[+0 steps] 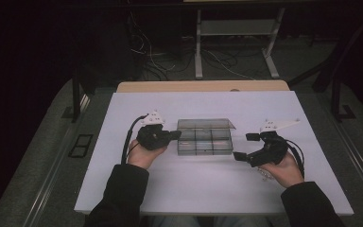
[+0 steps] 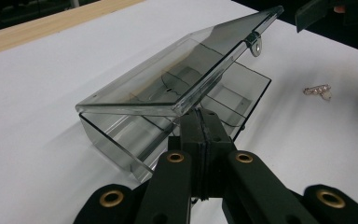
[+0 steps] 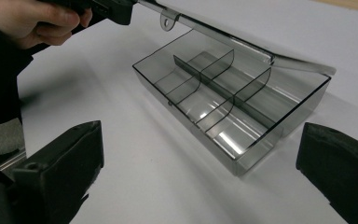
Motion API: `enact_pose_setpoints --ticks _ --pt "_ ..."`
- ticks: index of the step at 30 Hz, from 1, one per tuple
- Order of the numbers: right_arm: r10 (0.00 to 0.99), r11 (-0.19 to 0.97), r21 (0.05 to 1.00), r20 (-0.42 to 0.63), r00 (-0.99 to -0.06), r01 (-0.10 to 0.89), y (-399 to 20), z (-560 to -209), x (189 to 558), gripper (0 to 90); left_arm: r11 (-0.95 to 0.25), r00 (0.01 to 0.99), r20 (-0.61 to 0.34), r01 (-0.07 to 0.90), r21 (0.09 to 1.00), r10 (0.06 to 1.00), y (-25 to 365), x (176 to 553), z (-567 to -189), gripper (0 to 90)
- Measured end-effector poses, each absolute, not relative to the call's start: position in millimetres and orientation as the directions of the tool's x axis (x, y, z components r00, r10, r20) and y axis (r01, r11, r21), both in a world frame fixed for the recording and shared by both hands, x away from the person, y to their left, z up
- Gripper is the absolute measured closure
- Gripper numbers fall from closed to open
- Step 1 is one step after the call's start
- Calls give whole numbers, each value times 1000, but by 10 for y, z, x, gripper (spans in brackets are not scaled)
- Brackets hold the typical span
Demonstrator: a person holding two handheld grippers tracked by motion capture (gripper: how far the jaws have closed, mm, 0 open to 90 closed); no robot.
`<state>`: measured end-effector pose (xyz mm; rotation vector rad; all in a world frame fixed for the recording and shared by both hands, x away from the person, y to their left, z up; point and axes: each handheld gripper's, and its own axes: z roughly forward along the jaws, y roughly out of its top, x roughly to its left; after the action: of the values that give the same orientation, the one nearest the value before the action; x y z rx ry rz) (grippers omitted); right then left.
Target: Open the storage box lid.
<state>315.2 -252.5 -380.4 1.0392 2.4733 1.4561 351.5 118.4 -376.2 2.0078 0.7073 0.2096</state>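
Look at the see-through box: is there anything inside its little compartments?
No, the compartments of the clear box are bare, with nothing lying between the dividers.

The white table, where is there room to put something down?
The white table is bare between the clear box and the near edge, and from the box's lid to the far edge. It is crowded beside the box, with the left gripper and right gripper.

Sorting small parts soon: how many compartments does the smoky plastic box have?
6, in two rows of three inside the box: three on the hinge side beneath the raised lid, three on the front side, split by one long divider.
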Motion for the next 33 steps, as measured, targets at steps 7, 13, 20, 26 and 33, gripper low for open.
enact_pose_setpoints --ticks 7,13,20,26,33 --pt "598 311 796 261 -758 519 -2488 -3755 3291 5 -357 819 -152 398 845 553 1183 3560 -3733 891" --pt "605 315 791 259 -753 525 -2442 -3720 3452 5 -362 820 -152 400 842 552 1153 3602 -3729 891" --pt "597 310 802 254 -761 510 -2436 -3654 3645 53 -362 815 -147 401 842 561 1164 3645 -3710 891" --pt "608 304 800 256 -752 517 -2403 -3630 3777 90 -346 807 -153 404 846 570 1171 3708 -3672 891" --pt "631 285 796 264 -729 535 -2407 -3673 3869 230 -334 795 -160 416 846 585 1171 3783 -3612 891"
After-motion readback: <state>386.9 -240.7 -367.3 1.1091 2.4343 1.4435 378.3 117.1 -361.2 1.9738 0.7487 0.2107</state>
